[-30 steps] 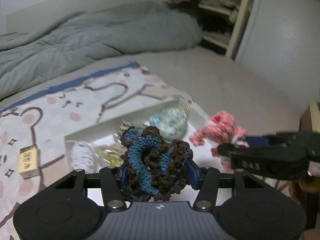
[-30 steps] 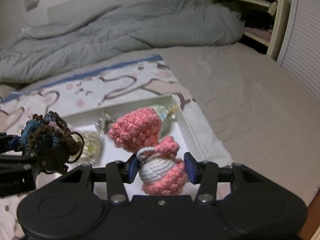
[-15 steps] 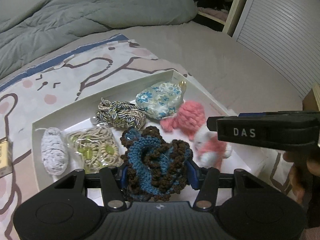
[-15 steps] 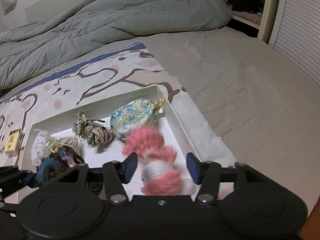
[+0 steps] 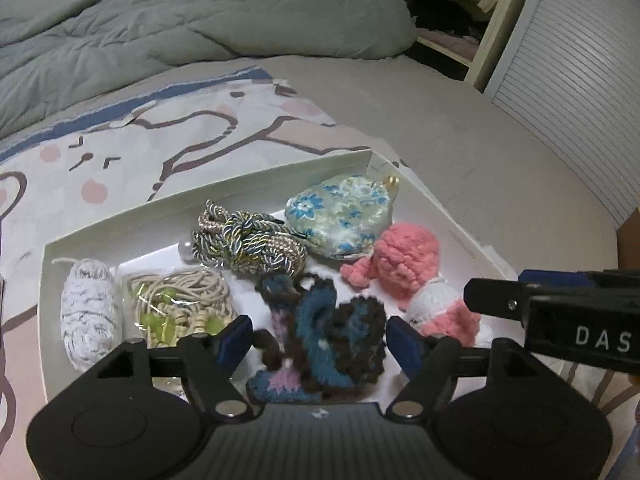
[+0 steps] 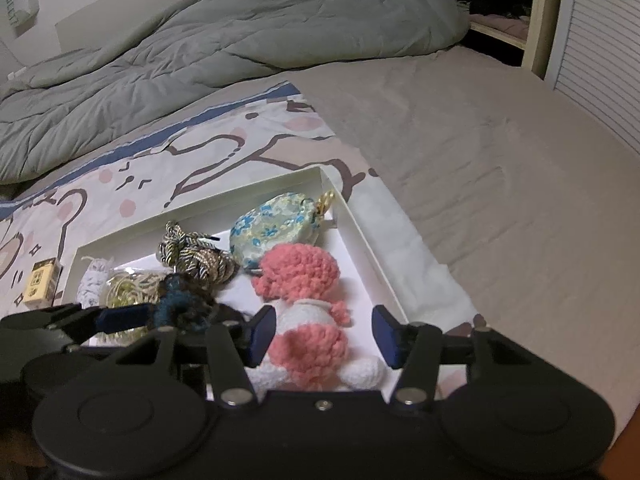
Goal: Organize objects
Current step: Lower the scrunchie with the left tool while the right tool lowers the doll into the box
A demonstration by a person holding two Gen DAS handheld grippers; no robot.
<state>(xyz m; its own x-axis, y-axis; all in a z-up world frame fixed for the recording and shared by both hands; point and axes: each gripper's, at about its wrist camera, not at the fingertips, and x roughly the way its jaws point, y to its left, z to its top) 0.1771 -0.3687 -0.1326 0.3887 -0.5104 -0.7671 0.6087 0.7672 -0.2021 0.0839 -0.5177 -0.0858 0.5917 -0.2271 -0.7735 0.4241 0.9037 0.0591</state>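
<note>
Only right wrist, small yellow box – beside tray

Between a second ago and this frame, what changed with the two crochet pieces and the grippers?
Both grippers came down over the white box. The left gripper, jaws opening, has let go of the blue-brown crochet piece. The right gripper has released the pink crochet doll, which lies in the box between pads no longer pressing it. The floral pouch, cord bundle and bead bag stayed put.
</note>
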